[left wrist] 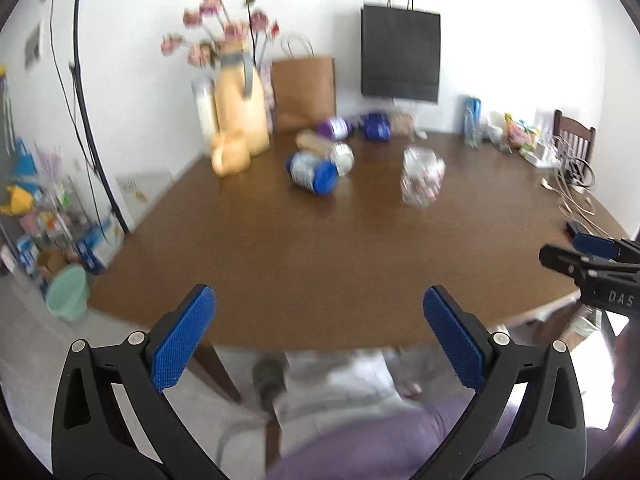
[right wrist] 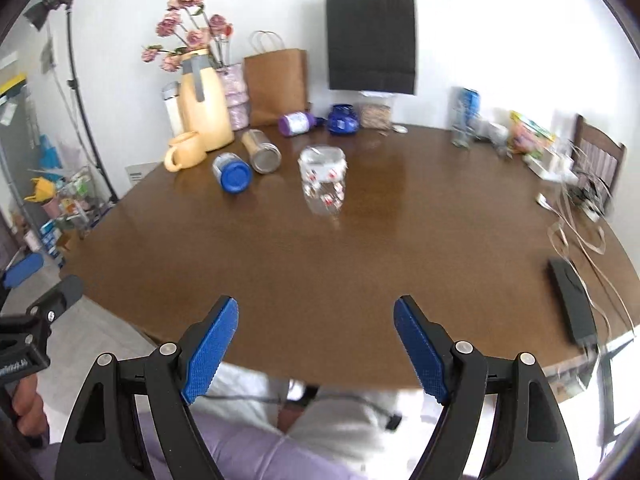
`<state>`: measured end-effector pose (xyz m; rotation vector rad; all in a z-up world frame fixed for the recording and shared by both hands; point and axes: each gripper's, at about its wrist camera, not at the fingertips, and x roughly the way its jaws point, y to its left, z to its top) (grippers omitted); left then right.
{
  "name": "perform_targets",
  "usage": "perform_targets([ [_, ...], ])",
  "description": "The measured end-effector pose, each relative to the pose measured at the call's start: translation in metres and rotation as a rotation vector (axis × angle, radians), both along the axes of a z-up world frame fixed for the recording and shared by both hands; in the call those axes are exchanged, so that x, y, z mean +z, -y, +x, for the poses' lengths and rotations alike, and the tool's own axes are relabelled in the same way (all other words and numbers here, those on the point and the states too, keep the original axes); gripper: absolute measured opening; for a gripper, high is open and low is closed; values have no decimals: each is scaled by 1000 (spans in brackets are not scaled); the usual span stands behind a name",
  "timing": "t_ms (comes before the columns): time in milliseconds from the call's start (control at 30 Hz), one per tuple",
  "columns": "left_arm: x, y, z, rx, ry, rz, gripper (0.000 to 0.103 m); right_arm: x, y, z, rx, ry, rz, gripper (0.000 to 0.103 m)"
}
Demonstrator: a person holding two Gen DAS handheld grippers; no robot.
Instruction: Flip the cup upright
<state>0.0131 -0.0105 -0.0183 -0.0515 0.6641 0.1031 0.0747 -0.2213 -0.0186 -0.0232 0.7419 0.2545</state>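
Note:
A clear glass cup (right wrist: 323, 179) with small red and white prints stands on the brown table (right wrist: 360, 264), far from both grippers; it also shows blurred in the left wrist view (left wrist: 422, 176). I cannot tell which end is up. My left gripper (left wrist: 319, 308) is open and empty above the table's near edge. My right gripper (right wrist: 316, 320) is open and empty, also at the near edge. The right gripper also shows in the left wrist view (left wrist: 576, 250), at the right side.
A yellow jug (right wrist: 206, 104) and yellow mug (right wrist: 185, 156) stand at the back left. A blue-lidded jar (right wrist: 232, 171), a metal-lidded jar (right wrist: 262, 151) and a purple bottle (right wrist: 297, 122) lie on their sides. A black device (right wrist: 573, 300) and cables lie at the right.

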Motion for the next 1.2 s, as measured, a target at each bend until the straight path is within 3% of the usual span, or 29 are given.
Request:
perform_targets([
  [100, -3, -5, -4, -3, -24, -59, 103, -5, 3, -24, -33, 3, 42, 84],
  [367, -4, -7, -5, 18, -22, -41, 103, -12, -9, -21, 21, -33, 31, 84],
  [1200, -3, -8, -5, 11, -13, -33, 103, -10, -13, -24, 20, 4, 33, 84],
])
